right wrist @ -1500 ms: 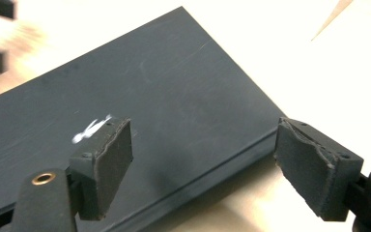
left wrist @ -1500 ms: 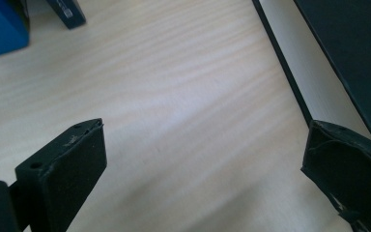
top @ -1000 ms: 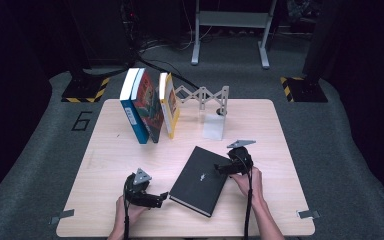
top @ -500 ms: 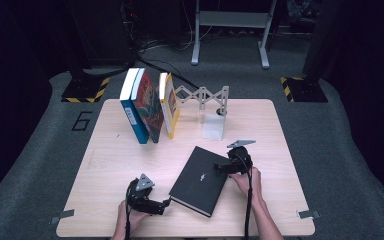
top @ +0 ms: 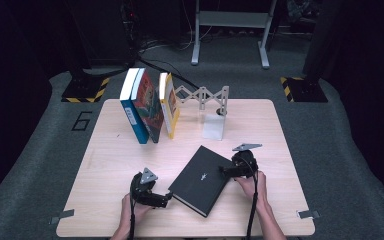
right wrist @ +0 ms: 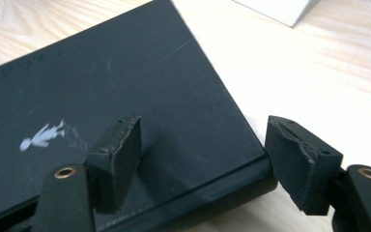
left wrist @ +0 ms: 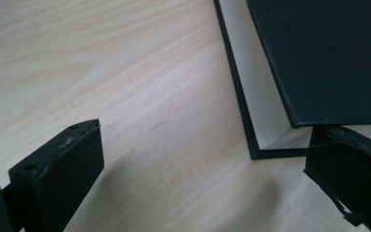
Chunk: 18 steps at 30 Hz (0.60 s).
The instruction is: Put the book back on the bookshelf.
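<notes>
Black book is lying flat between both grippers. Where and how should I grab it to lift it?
Take the black book by its spine edge, coming in from the right: the right gripper already has one jaw above the cover and one beyond the edge, and its jaws have just been closing. Lying flat, it offers only thin edges. The left gripper, open at the page-side corner, could probably steady that end.
</notes>
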### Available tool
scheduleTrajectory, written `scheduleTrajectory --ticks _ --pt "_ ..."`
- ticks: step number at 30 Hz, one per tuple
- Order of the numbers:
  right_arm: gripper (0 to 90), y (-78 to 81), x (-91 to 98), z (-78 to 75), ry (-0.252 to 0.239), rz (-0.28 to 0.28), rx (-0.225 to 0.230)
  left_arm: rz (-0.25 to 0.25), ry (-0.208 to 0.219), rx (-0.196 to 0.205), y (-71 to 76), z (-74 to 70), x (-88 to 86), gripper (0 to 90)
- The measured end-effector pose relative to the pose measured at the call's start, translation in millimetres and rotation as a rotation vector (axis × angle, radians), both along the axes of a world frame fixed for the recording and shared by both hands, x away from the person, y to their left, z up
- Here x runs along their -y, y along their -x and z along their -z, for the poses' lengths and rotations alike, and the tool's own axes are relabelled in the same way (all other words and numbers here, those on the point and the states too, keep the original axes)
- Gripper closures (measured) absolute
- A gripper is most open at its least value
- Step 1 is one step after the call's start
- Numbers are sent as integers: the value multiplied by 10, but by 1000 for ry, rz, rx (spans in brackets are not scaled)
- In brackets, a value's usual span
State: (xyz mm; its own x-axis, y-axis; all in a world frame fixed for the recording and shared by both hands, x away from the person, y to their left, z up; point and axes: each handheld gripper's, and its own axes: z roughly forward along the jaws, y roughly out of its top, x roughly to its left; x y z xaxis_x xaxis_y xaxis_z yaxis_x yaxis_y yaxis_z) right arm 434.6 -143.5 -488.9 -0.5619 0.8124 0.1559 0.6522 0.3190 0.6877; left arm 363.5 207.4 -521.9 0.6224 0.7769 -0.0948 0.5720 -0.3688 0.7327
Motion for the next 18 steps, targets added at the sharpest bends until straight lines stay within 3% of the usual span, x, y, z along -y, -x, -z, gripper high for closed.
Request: scheduleTrajectory --ticks 18 --pt "330 371 302 3 -24 53 -9 -27 -1 -38 -470 -25 102 3"
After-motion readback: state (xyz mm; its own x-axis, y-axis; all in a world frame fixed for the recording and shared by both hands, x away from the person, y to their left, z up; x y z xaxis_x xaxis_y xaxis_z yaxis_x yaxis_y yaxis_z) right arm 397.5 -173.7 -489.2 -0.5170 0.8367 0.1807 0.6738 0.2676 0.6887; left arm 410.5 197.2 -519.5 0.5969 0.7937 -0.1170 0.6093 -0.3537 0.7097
